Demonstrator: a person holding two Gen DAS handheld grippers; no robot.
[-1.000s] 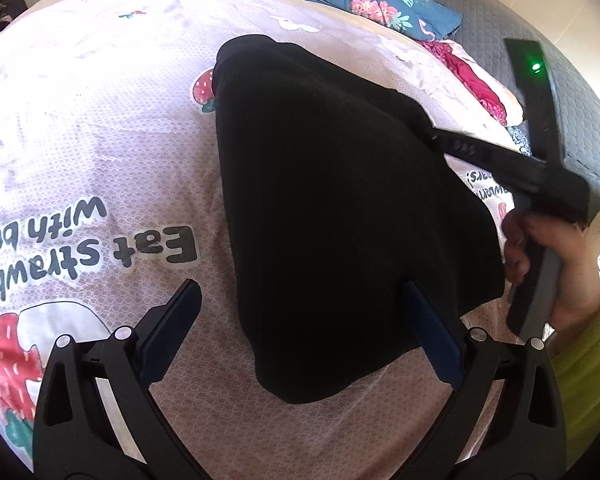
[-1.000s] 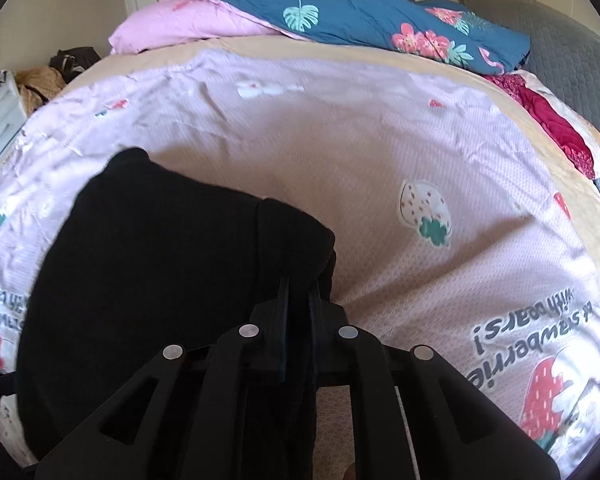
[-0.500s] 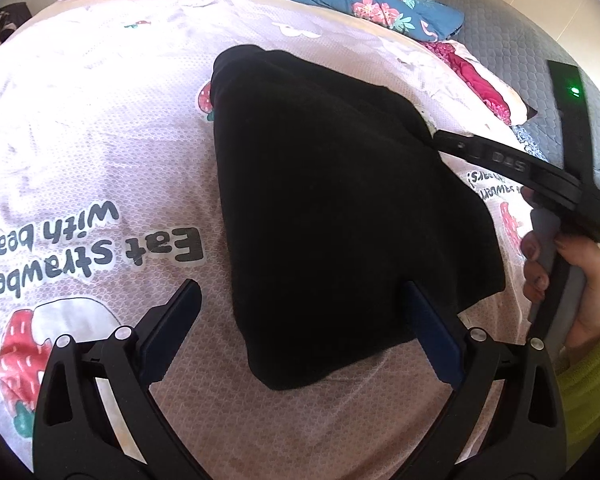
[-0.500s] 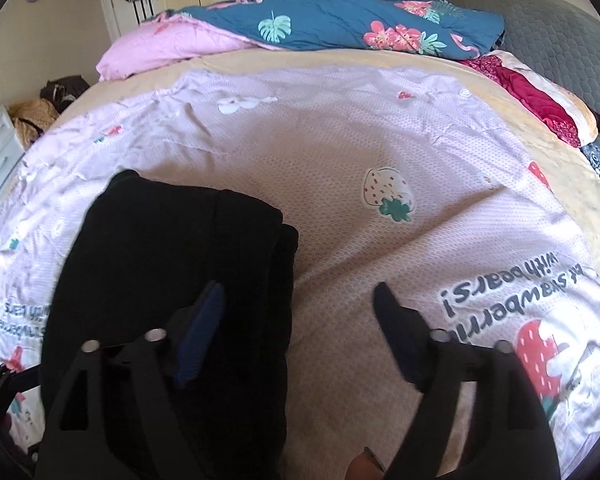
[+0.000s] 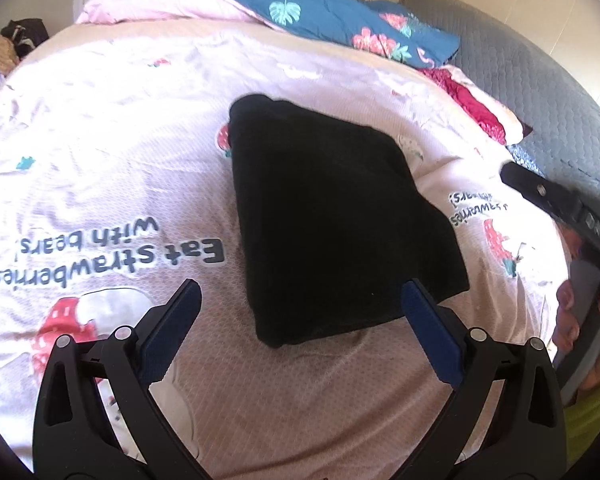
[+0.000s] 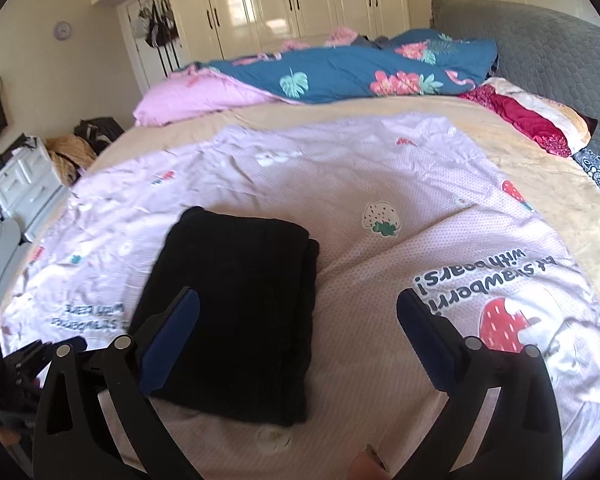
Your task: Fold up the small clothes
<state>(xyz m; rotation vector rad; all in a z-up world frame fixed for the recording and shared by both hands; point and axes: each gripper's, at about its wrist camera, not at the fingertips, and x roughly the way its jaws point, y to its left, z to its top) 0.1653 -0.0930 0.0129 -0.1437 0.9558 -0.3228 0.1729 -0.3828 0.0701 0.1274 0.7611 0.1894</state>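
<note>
Where it reads "Eat strawberries with bears!", sheet (image 5: 100,184) under black garment (image 5: 332,232).

- Your left wrist view looks steeply down along the left hand-held gripper (image 5: 300,328) at the bed (image 5: 100,128), close in.
- Your right wrist view sits behind the right hand-held gripper (image 6: 298,328), tilted less, reaching the wardrobe (image 6: 284,0).
- Both views share the black folded garment (image 5: 332,216) and the strawberry sheet (image 6: 380,168).
</note>
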